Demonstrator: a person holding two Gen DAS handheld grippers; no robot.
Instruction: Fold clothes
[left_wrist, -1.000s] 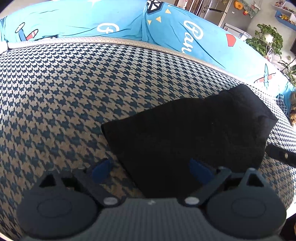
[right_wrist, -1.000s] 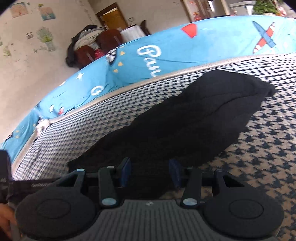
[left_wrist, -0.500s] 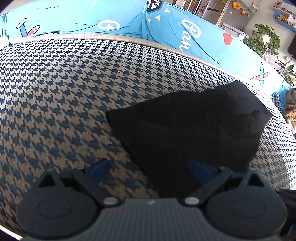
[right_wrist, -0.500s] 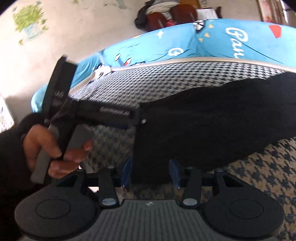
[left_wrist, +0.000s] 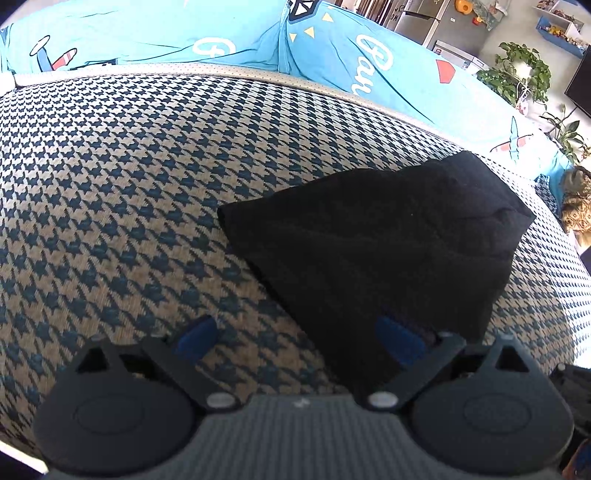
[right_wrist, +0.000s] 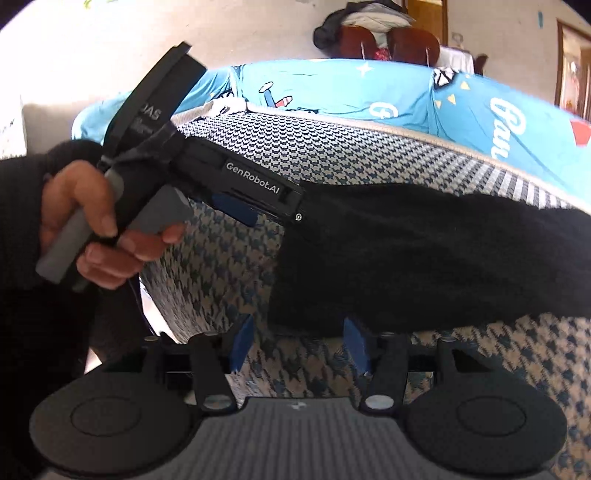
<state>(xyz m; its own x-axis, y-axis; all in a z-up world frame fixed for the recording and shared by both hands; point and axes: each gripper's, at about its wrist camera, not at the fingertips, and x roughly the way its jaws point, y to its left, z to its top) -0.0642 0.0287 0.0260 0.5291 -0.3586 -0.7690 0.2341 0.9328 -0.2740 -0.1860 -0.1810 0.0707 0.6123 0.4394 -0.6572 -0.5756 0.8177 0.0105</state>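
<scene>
A black garment (left_wrist: 373, 243) lies flat on a houndstooth sofa seat (left_wrist: 122, 177), already folded into a compact wedge, with a blue printed cushion (left_wrist: 221, 33) along the seat's back edge. In the left wrist view its long axis runs diagonally: a narrow end points toward the seat's front edge and the camera, and the wider, bulkier end lies up and to the right, toward the back edge. The left gripper (left_wrist: 295, 334) hangs over that narrow near end with its jaws spread wide; one blue pad (left_wrist: 400, 338) sits over the cloth's near corner, the other over bare seat, and neither appears to press on anything. In the right wrist view the garment (right_wrist: 424, 251) stretches sideways across the frame, its near hem just ahead of the right gripper (right_wrist: 299, 341). That gripper's jaws are opening at a middling width, with the hem's edge just beyond their tips and nothing pinched between them. A hand (right_wrist: 92, 229) holding the left gripper's handle shows at that view's left, at the cloth's end. Both grippers sit along the same front side of the garment, so either could take the near edge; the left looks closer to a corner, the right to the middle of the long hem.
</scene>
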